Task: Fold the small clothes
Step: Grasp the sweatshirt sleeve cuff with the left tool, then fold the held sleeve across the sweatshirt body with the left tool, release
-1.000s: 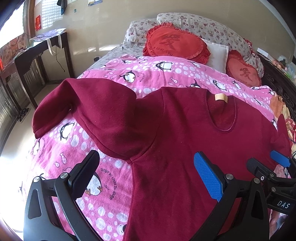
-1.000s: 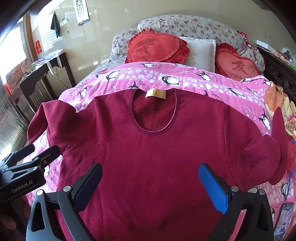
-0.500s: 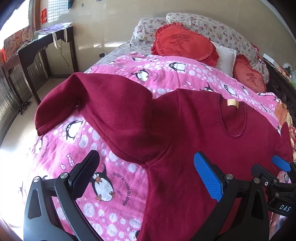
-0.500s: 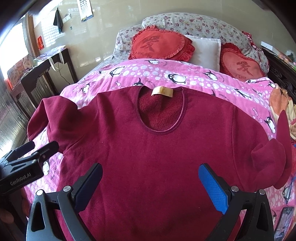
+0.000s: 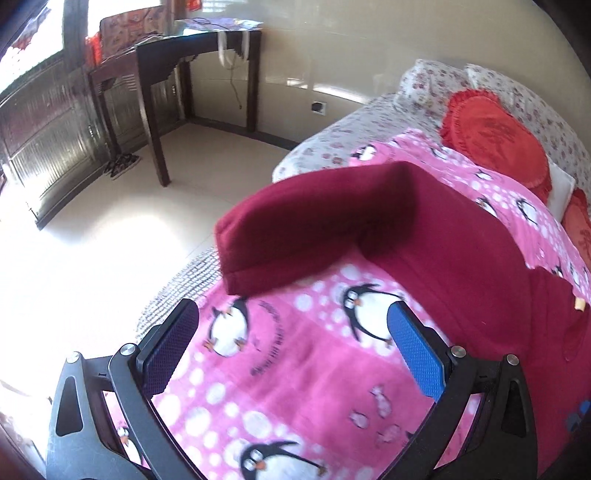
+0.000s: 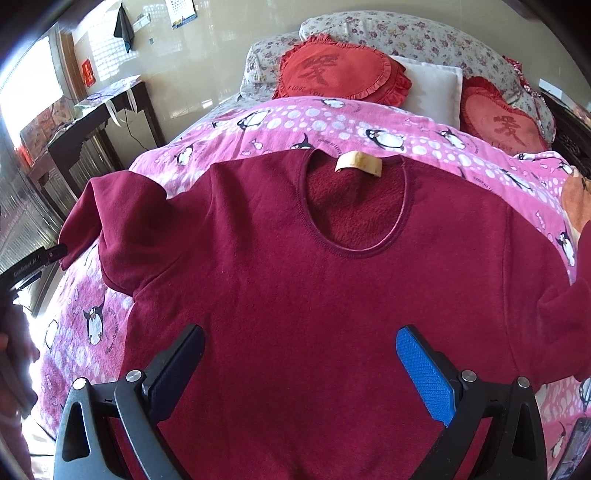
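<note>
A dark red fleece sweatshirt (image 6: 314, 295) lies flat, front up, on a pink penguin blanket (image 6: 351, 125), its collar with a tan label (image 6: 357, 164) toward the pillows. Its left sleeve (image 5: 314, 229) is bent, with the cuff near the bed's edge; the same sleeve shows in the right wrist view (image 6: 107, 221). My left gripper (image 5: 291, 332) is open and empty above the blanket (image 5: 295, 369), just short of the cuff. My right gripper (image 6: 299, 350) is open and empty above the sweatshirt's lower body. The right sleeve (image 6: 561, 314) is bunched at the right.
Red heart cushions (image 6: 340, 70) and floral pillows (image 6: 406, 33) lie at the head of the bed. A dark wooden desk (image 5: 184, 74) stands by the wall left of the bed, with tiled floor (image 5: 110, 240) beside it. A phone (image 6: 570, 454) lies at the lower right.
My left gripper has swung left, off the sweatshirt's body, and now faces the left sleeve cuff and the floor. My right gripper has moved slightly closer to the sweatshirt. Both stayed open.
</note>
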The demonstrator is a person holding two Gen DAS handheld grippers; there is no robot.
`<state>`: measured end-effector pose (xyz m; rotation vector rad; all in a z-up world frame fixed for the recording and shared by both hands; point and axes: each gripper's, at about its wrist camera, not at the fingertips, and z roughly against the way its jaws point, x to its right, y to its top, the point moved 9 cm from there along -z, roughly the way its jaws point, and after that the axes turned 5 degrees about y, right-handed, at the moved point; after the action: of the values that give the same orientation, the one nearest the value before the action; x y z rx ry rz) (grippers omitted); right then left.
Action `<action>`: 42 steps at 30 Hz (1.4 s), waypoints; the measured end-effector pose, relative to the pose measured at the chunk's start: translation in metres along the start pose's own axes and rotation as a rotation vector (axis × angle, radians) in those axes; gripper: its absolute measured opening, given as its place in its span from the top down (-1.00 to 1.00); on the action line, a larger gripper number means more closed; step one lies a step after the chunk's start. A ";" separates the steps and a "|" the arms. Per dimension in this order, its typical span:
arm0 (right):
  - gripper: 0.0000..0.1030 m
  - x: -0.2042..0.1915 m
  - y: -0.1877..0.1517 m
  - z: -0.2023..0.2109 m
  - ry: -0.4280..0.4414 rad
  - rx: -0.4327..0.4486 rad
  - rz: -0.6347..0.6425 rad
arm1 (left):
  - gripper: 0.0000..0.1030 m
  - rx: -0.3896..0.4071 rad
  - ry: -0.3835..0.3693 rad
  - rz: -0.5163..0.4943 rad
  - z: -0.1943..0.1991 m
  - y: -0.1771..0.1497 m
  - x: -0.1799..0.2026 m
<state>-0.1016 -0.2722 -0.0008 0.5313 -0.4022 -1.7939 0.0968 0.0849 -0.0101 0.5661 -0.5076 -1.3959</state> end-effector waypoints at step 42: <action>-1.00 0.045 0.003 0.025 0.029 0.037 -0.116 | 0.71 0.026 -0.718 -0.455 0.226 0.041 0.192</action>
<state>-0.1237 -0.3162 0.0152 0.6162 -0.3924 -1.8905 0.0052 -0.1178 0.1893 0.1813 -1.0125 -2.0359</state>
